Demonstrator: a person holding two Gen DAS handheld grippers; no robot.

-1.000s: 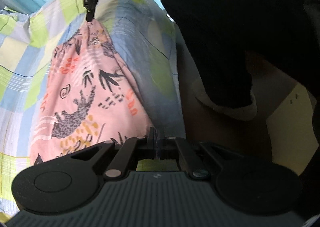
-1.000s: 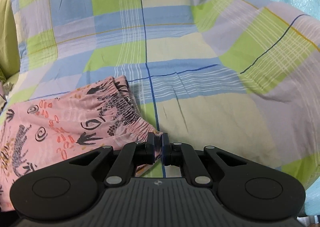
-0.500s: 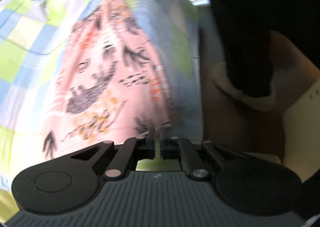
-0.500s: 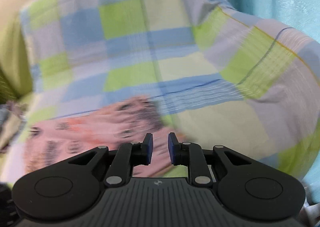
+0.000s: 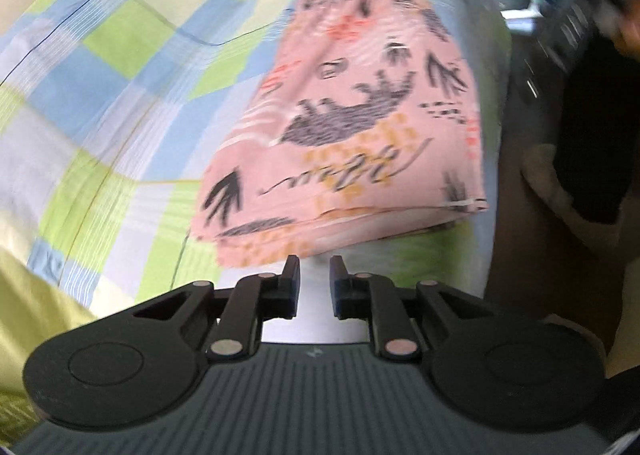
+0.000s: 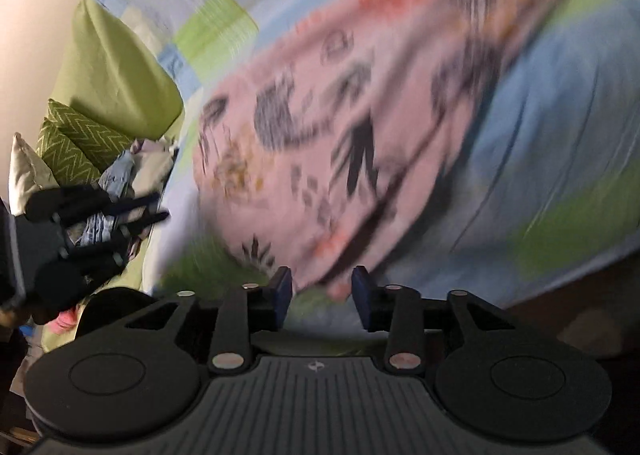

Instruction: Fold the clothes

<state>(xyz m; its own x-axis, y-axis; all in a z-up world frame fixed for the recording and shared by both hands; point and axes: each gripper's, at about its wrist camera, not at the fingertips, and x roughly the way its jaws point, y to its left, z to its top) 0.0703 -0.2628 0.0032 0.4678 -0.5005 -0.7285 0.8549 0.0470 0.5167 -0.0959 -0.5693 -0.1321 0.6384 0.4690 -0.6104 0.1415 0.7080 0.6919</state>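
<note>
The pink garment [image 5: 352,127] lies folded on the checked bedsheet [image 5: 120,75], and its layered edges are stacked at the side nearest the left wrist camera. It has a print of dark animals, dark leaf or plant shapes, orange marks and yellow dots, and one line of cursive writing in the print, but the letters are too blurred to read. The left gripper [image 5: 314,281] is just in front of this layered edge; its jaws stand a little apart and nothing is between them. In the right wrist view the garment [image 6: 360,127] is strongly blurred. The right gripper [image 6: 321,293] is at its near edge with jaws wider apart, and they hold nothing. The sheet has blue, green and pale squares. At the left of the right view there is a green pillow [image 6: 116,83], a zigzag cushion [image 6: 76,139] and a heap of other clothes [image 6: 132,167].
</note>
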